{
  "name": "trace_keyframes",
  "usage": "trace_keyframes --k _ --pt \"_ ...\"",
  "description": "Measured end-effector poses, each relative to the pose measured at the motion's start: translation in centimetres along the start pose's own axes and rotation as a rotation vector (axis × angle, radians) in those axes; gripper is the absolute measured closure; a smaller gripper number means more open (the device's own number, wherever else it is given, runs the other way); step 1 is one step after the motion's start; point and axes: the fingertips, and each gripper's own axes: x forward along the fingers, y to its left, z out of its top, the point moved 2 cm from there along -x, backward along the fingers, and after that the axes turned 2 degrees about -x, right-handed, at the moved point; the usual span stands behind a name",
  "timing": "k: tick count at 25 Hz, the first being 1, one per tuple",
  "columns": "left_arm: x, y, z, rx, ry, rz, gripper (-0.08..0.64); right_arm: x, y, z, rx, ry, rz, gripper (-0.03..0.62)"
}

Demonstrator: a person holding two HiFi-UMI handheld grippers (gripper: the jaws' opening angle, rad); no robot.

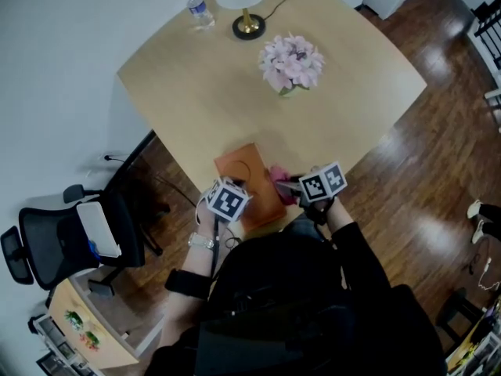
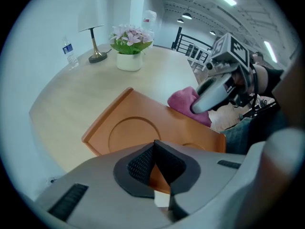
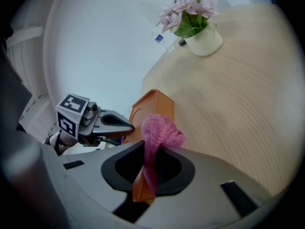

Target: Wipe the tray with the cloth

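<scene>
**Head view: tray clamped at the table's near edge, cloth pinched beside it**

An orange-brown tray [image 1: 249,171] is seen at the near edge of a pale wooden table [image 1: 196,92], directly in front of the person. A pink cloth [image 1: 282,185] is bunched at the tray's right-hand rim. The two marker cubes are seen on either side of the tray's near end.

In the left gripper view, the left gripper [image 2: 153,149] is seen with its dark ribbed pads drawn together on the tray's near rim – a sliver of orange shows between them. A round recess is pressed into the tray's floor, and the cloth is seen beyond the far rim, under the tip of the right gripper.

In the right gripper view, the right gripper [image 3: 151,151] is closed on the cloth. A fold is pinched between the pads, and the rest is puffed out above them. The tray is seen just behind the cloth, with the left gripper at its other side.

Further back on the table, well apart from the tray, a pot of pink flowers [image 1: 291,63], a lamp [image 1: 248,26] and a water bottle [image 1: 200,10] are seen. A black office chair [image 1: 70,237] is seen on the dark wooden floor [image 1: 423,155] to the left.
</scene>
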Motion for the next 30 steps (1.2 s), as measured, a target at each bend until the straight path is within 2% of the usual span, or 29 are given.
trace_keyframes --k 9,13,16,20,25,28,30 --pt "0.1 -0.1 0.1 0.04 -0.026 -0.002 0.558 -1.7 0.9 -6.3 0.047 0.034 -0.031 0.535" --pt "0.1 -0.1 0.4 0.038 -0.043 0.009 0.558 -2.2 1.0 -7.7 0.044 0.071 -0.023 0.535" --pt "0.2 -0.2 0.4 0.003 -0.057 0.007 0.558 -2.9 1.0 -7.5 0.016 0.095 -0.016 0.537" --pt "-0.2 -0.4 0.2 -0.081 -0.086 -0.003 0.558 -3.4 0.9 -4.1 -0.062 0.072 -0.017 0.535" --pt "-4.6 -1.7 -1.0 -0.179 -0.205 -0.004 0.558 -3.1 -0.5 3.5 -0.242 0.067 -0.12 0.535" --pt "-7.3 -4.3 -3.1 -0.271 -0.255 -0.039 0.559 -1.7 -1.2 8.4 -0.349 0.072 -0.162 0.535" --pt "-7.2 -6.7 -5.7 -0.332 -0.231 -0.087 0.56 -0.3 -1.6 11.2 -0.428 0.094 -0.175 0.535"
